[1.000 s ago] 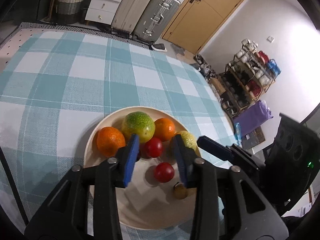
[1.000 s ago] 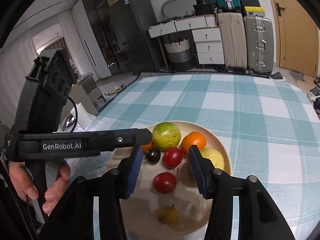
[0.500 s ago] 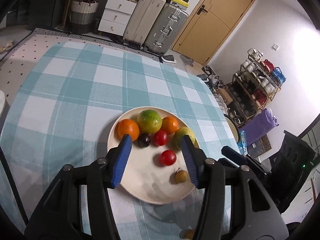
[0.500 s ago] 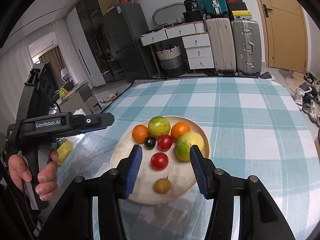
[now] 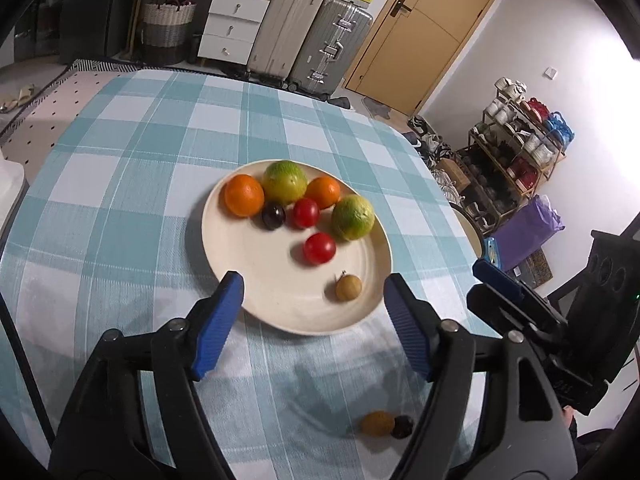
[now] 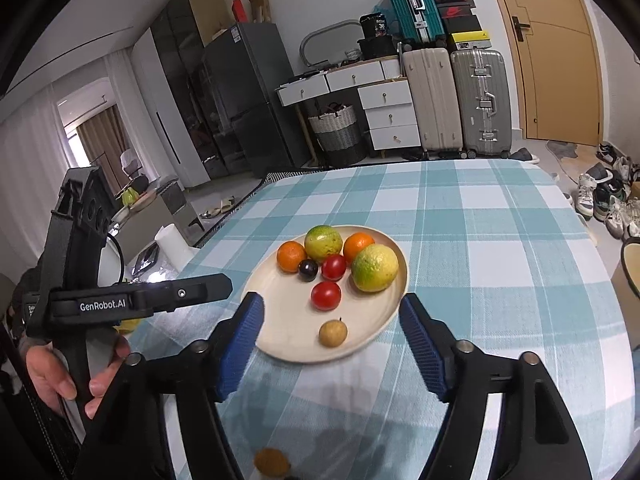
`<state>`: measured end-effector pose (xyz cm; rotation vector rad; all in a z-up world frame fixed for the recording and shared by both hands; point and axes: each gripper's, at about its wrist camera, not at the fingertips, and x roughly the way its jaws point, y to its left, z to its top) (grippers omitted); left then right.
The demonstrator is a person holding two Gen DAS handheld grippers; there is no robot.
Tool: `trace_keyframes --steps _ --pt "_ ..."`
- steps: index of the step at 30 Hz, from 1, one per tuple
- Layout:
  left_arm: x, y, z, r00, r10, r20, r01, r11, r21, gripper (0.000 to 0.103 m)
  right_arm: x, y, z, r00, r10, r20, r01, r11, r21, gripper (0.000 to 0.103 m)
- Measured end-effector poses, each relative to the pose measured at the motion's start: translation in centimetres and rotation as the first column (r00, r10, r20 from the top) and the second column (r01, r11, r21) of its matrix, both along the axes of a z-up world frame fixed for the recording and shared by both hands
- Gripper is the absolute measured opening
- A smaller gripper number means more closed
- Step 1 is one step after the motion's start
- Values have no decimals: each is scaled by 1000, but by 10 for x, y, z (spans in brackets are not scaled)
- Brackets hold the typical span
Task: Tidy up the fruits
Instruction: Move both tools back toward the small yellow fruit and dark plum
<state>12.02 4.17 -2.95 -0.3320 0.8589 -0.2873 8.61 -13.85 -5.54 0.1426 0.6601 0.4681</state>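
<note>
A cream plate on the checked tablecloth holds two oranges, two green-yellow citrus fruits, two red tomatoes, a dark plum and a small brown fruit. A second brown fruit and a small dark fruit lie on the cloth near me. My left gripper is open and empty above the plate's near edge. My right gripper is open and empty, also above the near edge.
The table drops off at its far and right edges. The right gripper's body shows at right in the left wrist view; the left gripper and hand show at left in the right wrist view. Suitcases and drawers stand beyond.
Both grippers have drawn back and up from the plate and their jaws have widened. The loose brown and dark fruits on the cloth have come into view.
</note>
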Motion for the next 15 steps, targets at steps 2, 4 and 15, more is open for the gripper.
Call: trace_keyframes --steps 2,4,15 --pt "-8 -4 0 1000 -2 6 2 1000 21 75 -9 -3 0 1000 -6 8 6 1000 4 81" --pt "-15 -7 0 1000 -1 9 1 999 33 76 -17 -6 0 1000 -12 13 12 1000 8 83" --pt "-44 -16 -14 1000 10 8 -10 996 88 85 -58 -9 -11 1000 28 7 -28 1000 9 86"
